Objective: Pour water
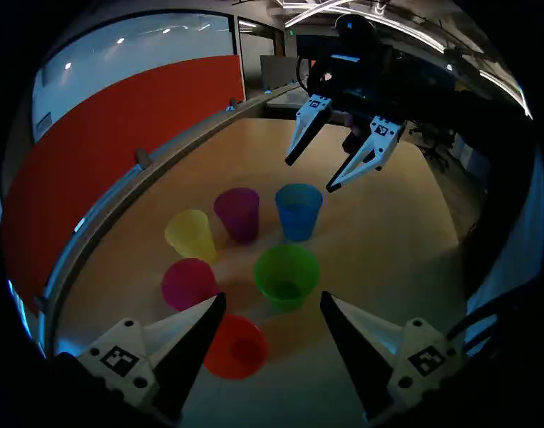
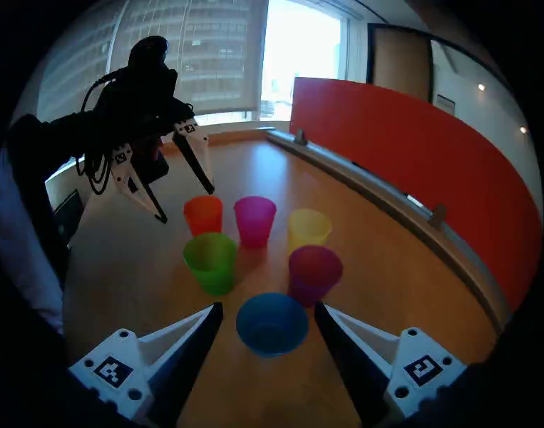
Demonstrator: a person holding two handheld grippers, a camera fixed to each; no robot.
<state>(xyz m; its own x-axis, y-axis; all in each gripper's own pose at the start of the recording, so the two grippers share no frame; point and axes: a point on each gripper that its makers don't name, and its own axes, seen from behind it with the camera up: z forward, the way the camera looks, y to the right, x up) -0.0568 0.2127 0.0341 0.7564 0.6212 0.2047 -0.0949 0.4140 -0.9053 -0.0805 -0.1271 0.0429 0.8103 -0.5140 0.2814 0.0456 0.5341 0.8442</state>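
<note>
Pre-grasp stage. Left gripper wide open, empty, orange cup just ahead on table. Right gripper wide open, empty, blue cup framed between its fingers, untouched. Next, likely: lower, close on 1 cup.

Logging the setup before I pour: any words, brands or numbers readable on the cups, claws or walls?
No readable text anywhere.
Plastic cups: plain, no print.
Left claw, right claw: square black-and-white marker patterns, no letters.
Pale wall plaque: too small to read.
</note>
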